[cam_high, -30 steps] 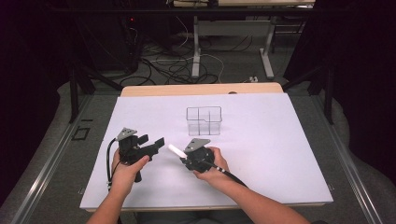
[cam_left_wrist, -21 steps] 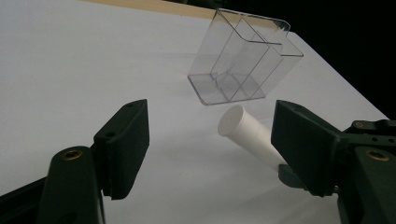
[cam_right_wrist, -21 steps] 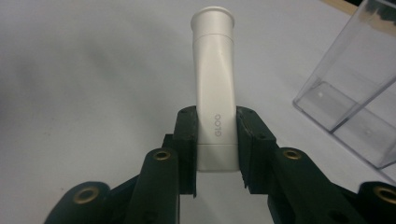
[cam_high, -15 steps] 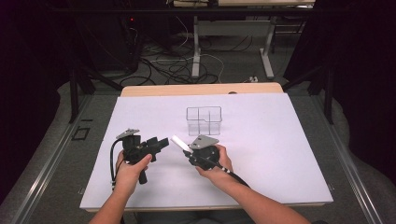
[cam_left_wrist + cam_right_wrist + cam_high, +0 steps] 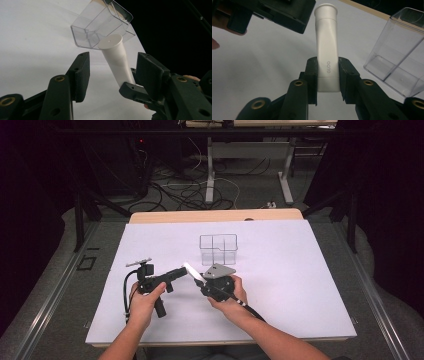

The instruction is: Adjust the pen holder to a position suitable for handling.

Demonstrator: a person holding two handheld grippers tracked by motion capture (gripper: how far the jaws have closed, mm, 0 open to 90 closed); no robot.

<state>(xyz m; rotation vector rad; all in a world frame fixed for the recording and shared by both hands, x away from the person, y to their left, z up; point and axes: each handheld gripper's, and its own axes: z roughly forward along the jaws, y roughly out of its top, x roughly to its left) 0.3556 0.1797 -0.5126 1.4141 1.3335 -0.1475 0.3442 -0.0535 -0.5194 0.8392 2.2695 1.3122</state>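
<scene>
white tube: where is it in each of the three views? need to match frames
High view: white tube just left of centre, between the two claws.
Left gripper view: centre, slanting up to its cap.
Right gripper view: centre, upright, clamped in the right claw.
Shared landmark: clear divided box.

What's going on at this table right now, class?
A person holds a claw in each hand over a white table. The right claw is shut on a white tube, pointing it toward the left claw, whose jaws are open on either side of the tube's free end. A clear divided box stands behind them.
</scene>
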